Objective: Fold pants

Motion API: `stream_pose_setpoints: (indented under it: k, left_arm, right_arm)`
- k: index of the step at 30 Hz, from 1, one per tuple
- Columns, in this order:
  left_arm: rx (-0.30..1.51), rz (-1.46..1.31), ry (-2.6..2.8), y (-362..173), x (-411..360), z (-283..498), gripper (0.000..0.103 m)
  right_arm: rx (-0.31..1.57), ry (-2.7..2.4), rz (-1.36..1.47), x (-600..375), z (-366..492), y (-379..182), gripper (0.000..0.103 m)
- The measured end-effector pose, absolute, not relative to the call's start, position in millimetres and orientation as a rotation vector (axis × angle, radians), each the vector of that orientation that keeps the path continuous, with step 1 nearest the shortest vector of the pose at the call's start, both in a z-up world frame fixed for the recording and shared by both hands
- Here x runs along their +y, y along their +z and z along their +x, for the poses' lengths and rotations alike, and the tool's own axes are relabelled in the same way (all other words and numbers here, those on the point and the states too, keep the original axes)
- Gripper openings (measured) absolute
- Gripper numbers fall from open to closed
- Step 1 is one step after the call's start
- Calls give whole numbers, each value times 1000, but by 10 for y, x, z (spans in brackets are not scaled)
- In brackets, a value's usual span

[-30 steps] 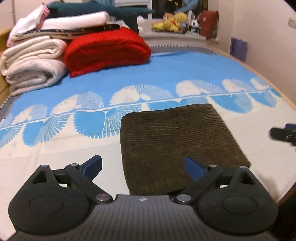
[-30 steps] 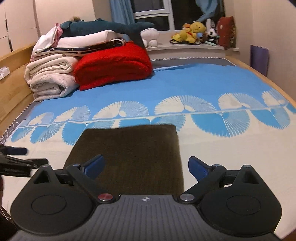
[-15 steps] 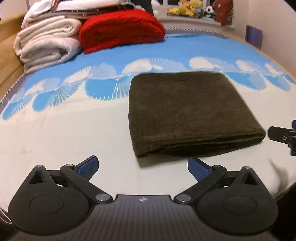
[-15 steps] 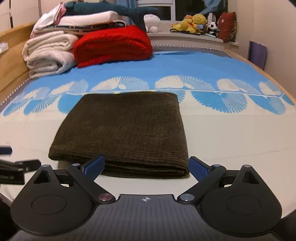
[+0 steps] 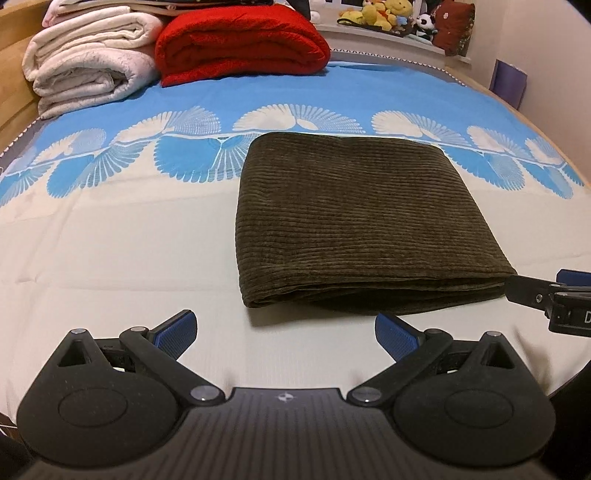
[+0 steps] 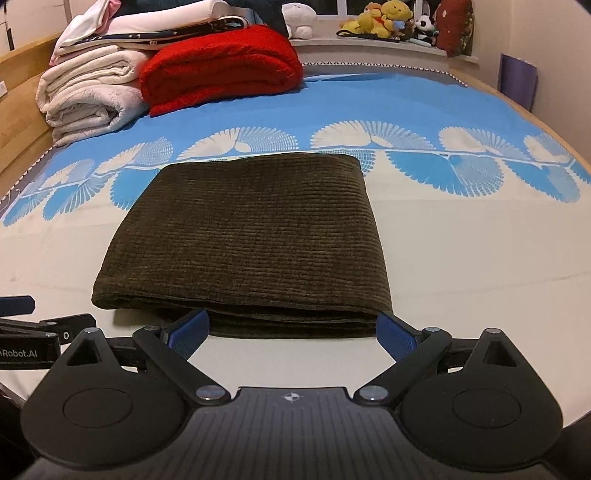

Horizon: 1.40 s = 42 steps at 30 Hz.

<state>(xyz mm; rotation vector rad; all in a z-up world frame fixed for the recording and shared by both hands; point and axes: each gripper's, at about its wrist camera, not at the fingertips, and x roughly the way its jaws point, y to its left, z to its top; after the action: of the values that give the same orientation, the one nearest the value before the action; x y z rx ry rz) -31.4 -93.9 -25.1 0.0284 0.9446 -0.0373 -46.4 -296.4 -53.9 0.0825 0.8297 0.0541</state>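
The dark olive corduroy pants (image 5: 362, 218) lie folded into a neat rectangle on the bed, also in the right wrist view (image 6: 255, 240). My left gripper (image 5: 284, 330) is open and empty, just in front of the fold's near left corner, not touching it. My right gripper (image 6: 293, 330) is open, its blue fingertips (image 6: 190, 328) standing either side of the near folded edge, close to the cloth. The right gripper also shows at the right edge of the left wrist view (image 5: 546, 295); the left gripper shows at the left edge of the right wrist view (image 6: 33, 332).
The bed sheet (image 5: 110, 258) is cream near me and blue with white fan patterns farther back. A red blanket (image 5: 240, 40) and white folded blankets (image 5: 88, 62) are stacked at the far left. Stuffed toys (image 6: 384, 18) sit on the windowsill. A wall is at right.
Both grippers have drawn back toward the near edge of the bed and lowered; the folded pants now lie ahead of the fingers instead of under them. The pants have not moved.
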Motion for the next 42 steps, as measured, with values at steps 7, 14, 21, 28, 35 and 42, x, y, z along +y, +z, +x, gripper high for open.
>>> stream_pose_setpoints:
  k: [7, 14, 21, 28, 35, 42]
  left_arm:
    - [946, 20, -38, -257, -927, -303, 103]
    - [945, 21, -42, -258, -919, -294, 103]
    - [944, 23, -44, -268, -924, -292, 103]
    - [945, 24, -46, -283, -928, -291, 103]
    - [944, 23, -45, -279, -932, -292, 103]
    - [942, 26, -50, -289, -926, -295, 103]
  right_arm:
    - [850, 56, 111, -2985, -419, -568, 97]
    - [861, 69, 111, -2971, -396, -587, 97]
    - [868, 70, 120, -2973, -382, -598, 97]
    - [870, 74, 121, -2973, -387, -605, 97]
    - [874, 74, 122, -2970, -384, -612, 97]
    - [877, 75, 123, -2965, -384, -626, 97]
